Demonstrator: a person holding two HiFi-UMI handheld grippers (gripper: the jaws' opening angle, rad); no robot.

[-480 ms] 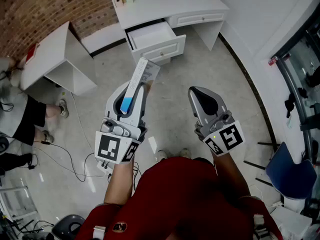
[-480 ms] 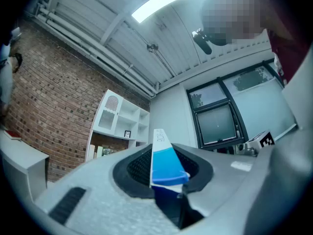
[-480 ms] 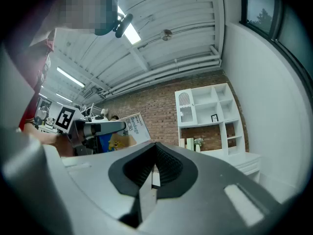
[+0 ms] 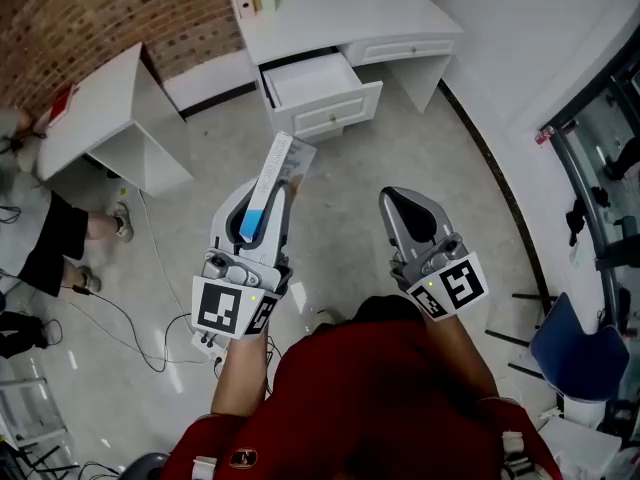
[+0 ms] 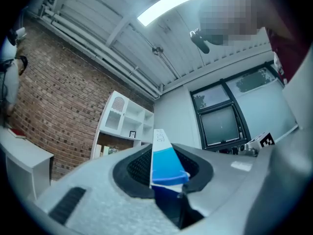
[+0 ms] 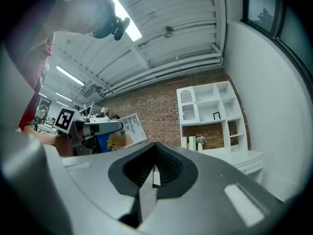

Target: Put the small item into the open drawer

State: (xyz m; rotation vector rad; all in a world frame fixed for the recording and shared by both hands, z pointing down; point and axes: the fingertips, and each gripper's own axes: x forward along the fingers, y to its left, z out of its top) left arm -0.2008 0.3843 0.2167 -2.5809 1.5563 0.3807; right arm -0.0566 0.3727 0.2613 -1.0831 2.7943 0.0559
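Standing behind the operator, reading near to far.

- Left gripper (image 4: 267, 201): jaws pinched on the box (image 4: 286, 156), a flat white and blue carton held by its near end. The far end sticks out past the jaw tips.
- Right gripper (image 4: 407, 205): jaws pressed together with nothing between them, level with the left one and well apart from it.
- Key relation: the box's long axis runs along the left gripper, pointing forward and slightly right. That line goes almost straight at the open drawer (image 4: 341, 112).
- The drawer lies ahead of both tools, between their lines and well apart from each. The box tip is the closest thing to it, so my read is the left arm does the reach and the right stays idle.
- The box is in the air over bare floor, not yet over the drawer.
- The drawer looks empty and is pulled out of the desk (image 4: 330, 13), with its mouth facing up. I judge the box has to be carried forward and tipped down over the front panel.

Counts:
- grippers: 2
- box: 1
- open drawer: 1
- shut drawer (image 4: 405, 46): 1, to the right of the open one
- desk: 1
- side table (image 4: 95, 108): 1, off to the left
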